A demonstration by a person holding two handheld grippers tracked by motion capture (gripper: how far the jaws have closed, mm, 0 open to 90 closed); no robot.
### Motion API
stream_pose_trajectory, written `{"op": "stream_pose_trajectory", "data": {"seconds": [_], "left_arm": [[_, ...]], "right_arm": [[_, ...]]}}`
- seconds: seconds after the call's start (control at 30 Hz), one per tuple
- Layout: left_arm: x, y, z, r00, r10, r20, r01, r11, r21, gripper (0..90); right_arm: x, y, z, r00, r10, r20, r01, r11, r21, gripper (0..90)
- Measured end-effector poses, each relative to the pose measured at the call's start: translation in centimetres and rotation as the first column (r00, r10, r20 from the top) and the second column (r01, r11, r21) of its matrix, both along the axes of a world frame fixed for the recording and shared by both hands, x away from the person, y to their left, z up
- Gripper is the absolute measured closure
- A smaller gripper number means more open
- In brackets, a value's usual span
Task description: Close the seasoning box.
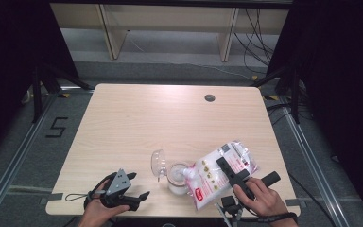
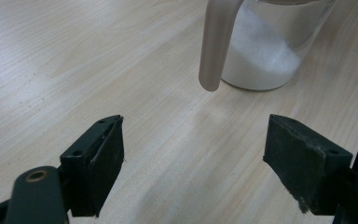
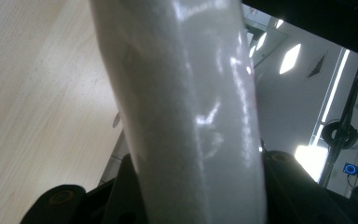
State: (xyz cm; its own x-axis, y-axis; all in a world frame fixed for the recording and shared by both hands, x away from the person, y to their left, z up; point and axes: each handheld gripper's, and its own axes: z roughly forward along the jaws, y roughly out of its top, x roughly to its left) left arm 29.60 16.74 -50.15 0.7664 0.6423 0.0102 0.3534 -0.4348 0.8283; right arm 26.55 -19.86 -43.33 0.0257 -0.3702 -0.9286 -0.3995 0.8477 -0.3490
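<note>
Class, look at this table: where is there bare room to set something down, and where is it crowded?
Free: the far half of the table, from the round hole forward, plus the left side. Crowded: the near edge, with left gripper, jar, its open lid and bag.

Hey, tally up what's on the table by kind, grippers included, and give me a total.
Grippers: 2, the left gripper and the right gripper
Bags of white powder: 1, the bag
Glass jars: 1, the jar
Clear lids: 1, the lid
Total: 5
</note>
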Motion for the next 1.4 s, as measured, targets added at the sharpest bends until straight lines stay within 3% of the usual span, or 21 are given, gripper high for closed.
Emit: {"op": "stream_pose_trajectory", "data": {"seconds": [0.8,0.93,1.03,1.2,1.23,1.27,1.4], "left_arm": [[0.10,0.07,0.03,0.9999,-0.012,0.008,0.012,0.9999,0.012,19.7],[0.11,0.00,-0.08,1.0000,-0.005,0.008,0.005,0.9999,-0.009,19.7],[0.13,0.16,0.10,0.9999,-0.015,0.002,0.015,0.9997,0.018,19.7],[0.15,0.21,0.06,0.9998,-0.018,0.006,0.018,0.9996,0.020,19.7],[0.04,0.06,-0.03,0.9999,0.000,-0.016,0.000,1.0000,-0.006,19.7],[0.05,0.02,-0.11,1.0000,0.005,-0.007,-0.005,0.9999,-0.014,19.7],[0.04,0.00,-0.12,1.0000,0.006,-0.005,-0.006,0.9998,-0.017,19.8]], "right_arm": [[0.36,-0.16,-0.51,0.9994,-0.031,-0.017,0.030,0.9994,-0.018,69.3],[0.42,-0.14,-0.46,0.9993,-0.032,-0.018,0.031,0.9992,-0.026,69.4],[0.50,-0.17,-0.50,0.9994,-0.029,-0.019,0.028,0.9993,-0.026,69.4],[0.55,-0.17,-0.53,0.9995,-0.026,-0.016,0.026,0.9994,-0.022,69.4],[0.56,-0.17,-0.53,0.9995,-0.027,-0.017,0.026,0.9995,-0.019,69.3],[0.59,-0.18,-0.51,0.9995,-0.026,-0.018,0.026,0.9996,-0.011,69.3],[0.64,-0.15,-0.50,0.9993,-0.032,-0.018,0.031,0.9995,-0.007,69.3]]}}
